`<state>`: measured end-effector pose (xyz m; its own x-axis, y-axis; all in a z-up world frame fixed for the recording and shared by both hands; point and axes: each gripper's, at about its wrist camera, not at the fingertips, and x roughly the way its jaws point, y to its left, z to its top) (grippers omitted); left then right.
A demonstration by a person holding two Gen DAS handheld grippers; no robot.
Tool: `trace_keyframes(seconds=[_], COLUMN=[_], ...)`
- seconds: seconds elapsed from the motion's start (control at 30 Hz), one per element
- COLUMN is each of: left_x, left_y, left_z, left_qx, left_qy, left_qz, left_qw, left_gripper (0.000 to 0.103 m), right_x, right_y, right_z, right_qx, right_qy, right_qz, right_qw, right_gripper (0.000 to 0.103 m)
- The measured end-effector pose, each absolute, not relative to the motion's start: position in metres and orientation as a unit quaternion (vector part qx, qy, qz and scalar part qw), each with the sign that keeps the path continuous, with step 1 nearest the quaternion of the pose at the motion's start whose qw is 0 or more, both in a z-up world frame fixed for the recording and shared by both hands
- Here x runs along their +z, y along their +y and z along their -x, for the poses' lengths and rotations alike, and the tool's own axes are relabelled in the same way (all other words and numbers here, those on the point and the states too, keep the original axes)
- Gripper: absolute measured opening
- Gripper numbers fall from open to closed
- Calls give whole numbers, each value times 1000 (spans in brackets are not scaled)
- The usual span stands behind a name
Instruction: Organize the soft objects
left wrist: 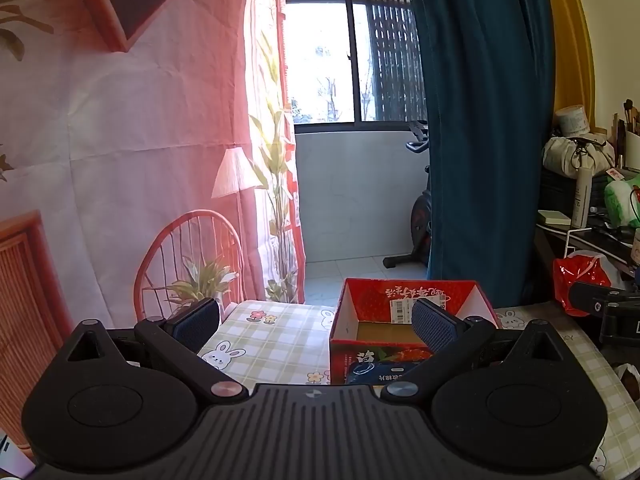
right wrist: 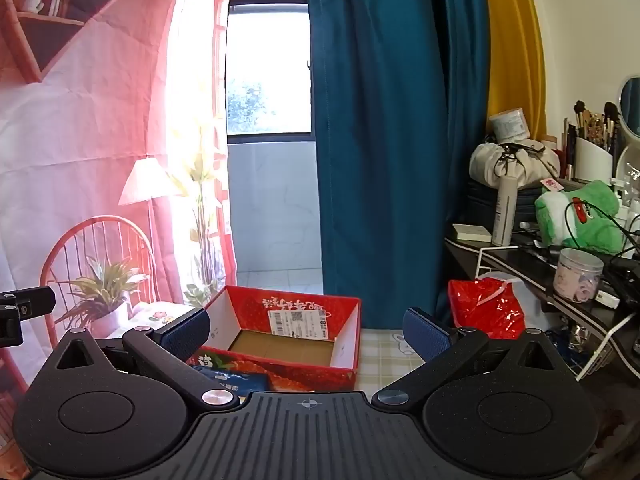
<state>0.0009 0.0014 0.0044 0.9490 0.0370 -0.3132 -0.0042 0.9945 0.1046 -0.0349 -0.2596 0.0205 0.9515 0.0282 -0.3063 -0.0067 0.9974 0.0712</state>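
Note:
An open red cardboard box (left wrist: 400, 294) (right wrist: 248, 308) stands on the checked tablecloth (left wrist: 272, 340), showing only its bare brown floor. A blue packet (left wrist: 376, 372) (right wrist: 236, 380) lies against the box's near wall, partly hidden by the gripper bodies. My left gripper (left wrist: 316, 324) is open and holds nothing; its right finger overlaps the box in the view. My right gripper (right wrist: 306, 336) is open too and holds nothing, with the box seen between its fingers. Both hover short of the box. A green plush toy (right wrist: 580, 216) lies on the side desk at the right.
A red plastic bag (right wrist: 486, 312) sits beyond the table's right corner. The dark desk (right wrist: 520, 256) is crowded with bottles, a jar, brushes and cables. A teal curtain (right wrist: 380, 140) hangs behind the box. An exercise bike (left wrist: 420, 216) stands by the window.

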Motion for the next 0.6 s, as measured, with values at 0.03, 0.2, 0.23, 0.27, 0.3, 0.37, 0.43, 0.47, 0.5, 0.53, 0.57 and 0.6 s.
trace_keyframes(seconds=[0.03,0.2,0.23,0.27,0.3,0.37,0.43,0.47,0.5,0.53,0.57,0.6], left_x=[4,4,4,4,3,3,2,2,1,1,1,0], left_y=[1,2,2,2,2,1,0,0,0,0,1,2], left_z=[-1,0,0,-1,-1,-1,0,0,0,0,0,0], left_qx=[10,11,11,12,12,12,16,19,21,25,28,31], left_qy=[160,160,159,159,159,159,156,154,151,149,146,144], left_qz=[-52,-53,-53,-52,-52,-54,-59,-61,-63,-64,-64,-62], left_qw=[986,986,986,986,986,986,986,986,986,987,987,987], left_gripper=[103,103,103,103,103,103,103,103,103,103,103,103], right_x=[21,21,21,21,21,21,21,21,21,21,21,21], right_y=[-260,-260,-260,-260,-260,-260,-260,-260,-262,-262,-262,-261], right_z=[35,35,36,36,36,36,36,36,36,36,36,35], right_qx=[9,8,8,8,8,8,8,8,8,8,8,8], right_qy=[155,155,155,155,155,155,154,154,154,154,153,154], right_qz=[-34,-34,-34,-34,-34,-34,-34,-34,-35,-35,-36,-37], right_qw=[987,987,987,987,987,987,987,987,987,987,987,987], right_gripper=[103,103,103,103,103,103,103,103,103,103,103,103])
